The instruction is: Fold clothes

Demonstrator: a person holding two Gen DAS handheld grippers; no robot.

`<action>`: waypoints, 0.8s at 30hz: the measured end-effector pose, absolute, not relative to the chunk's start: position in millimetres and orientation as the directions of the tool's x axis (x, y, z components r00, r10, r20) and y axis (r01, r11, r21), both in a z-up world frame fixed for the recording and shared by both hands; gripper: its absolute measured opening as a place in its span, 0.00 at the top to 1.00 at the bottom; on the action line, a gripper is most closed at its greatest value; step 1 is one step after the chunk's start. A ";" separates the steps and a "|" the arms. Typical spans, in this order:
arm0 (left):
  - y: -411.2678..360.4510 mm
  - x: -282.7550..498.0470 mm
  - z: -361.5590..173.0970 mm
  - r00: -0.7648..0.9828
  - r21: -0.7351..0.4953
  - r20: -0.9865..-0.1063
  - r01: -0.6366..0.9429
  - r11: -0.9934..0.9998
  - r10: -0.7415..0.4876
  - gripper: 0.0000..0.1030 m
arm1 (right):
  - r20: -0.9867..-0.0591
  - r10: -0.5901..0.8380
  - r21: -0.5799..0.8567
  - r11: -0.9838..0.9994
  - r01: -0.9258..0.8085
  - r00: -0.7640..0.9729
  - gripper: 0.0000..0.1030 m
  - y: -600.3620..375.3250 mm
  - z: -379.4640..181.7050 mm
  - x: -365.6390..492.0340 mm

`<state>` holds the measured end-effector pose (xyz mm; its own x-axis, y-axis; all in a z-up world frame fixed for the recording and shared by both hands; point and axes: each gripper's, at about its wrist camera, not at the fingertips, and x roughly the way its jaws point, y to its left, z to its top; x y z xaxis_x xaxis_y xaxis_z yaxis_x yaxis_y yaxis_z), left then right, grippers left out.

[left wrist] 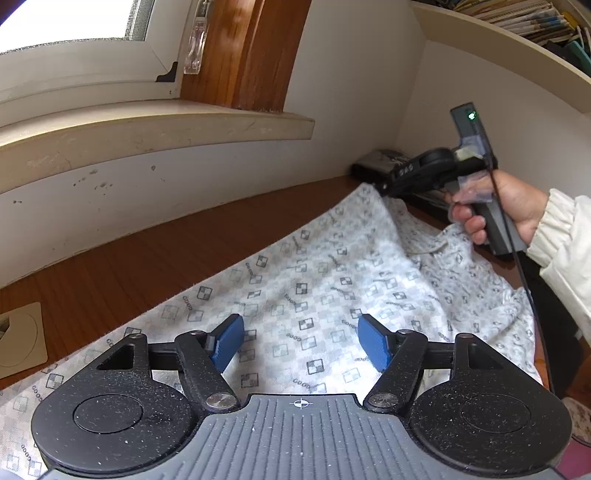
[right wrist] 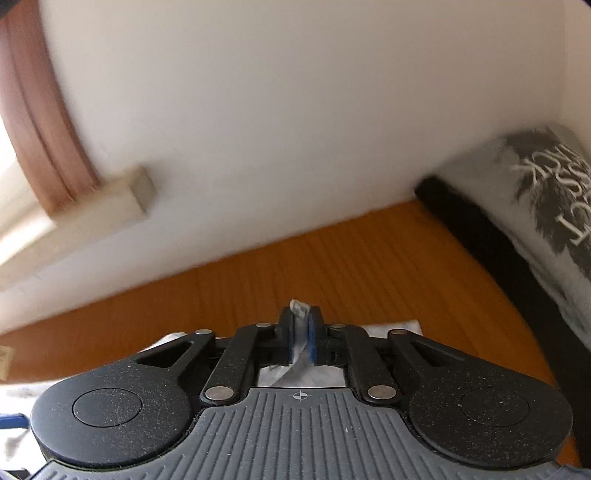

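left gripper: jaws apart over patterned garment, gripping nothing | right gripper: pinching garment's raised corner | wooden table underneath

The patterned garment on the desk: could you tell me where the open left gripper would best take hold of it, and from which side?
Probably the straight near-left edge of the patterned garment, approached from the bare wooden desk side. It lies flat and exposed there, while the right gripper already pinches a far corner. The left gripper hangs open above mid-cloth.

Daylight from the window; fisheye-bent edges, right view blurred.
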<state>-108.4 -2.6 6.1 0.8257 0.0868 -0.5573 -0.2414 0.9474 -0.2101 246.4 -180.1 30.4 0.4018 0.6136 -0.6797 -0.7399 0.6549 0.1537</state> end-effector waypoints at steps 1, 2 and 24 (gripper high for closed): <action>-2.7 -108.4 6.1 0.826 -0.209 -0.557 -0.241 0.948 0.087 0.29 | -0.675 0.602 0.136 0.669 -0.730 0.426 0.85 -181.1 30.3 245.7; -2.6 -108.3 6.0 0.826 -0.208 -0.557 -0.241 0.948 0.087 0.28 | -0.663 0.602 0.135 0.682 -0.719 0.446 0.69 -184.6 32.3 246.0; -6.4 -104.9 4.5 0.814 -0.185 -0.574 -0.241 0.953 0.095 0.22 | -0.634 0.649 0.094 0.605 -0.791 0.421 0.38 -314.6 36.0 195.4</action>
<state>-104.9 -6.4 4.5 0.8137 0.0948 -0.5736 -0.2410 0.9528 -0.1846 195.4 -314.6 36.0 0.4213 0.6489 -0.6335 -0.7909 0.6048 0.0935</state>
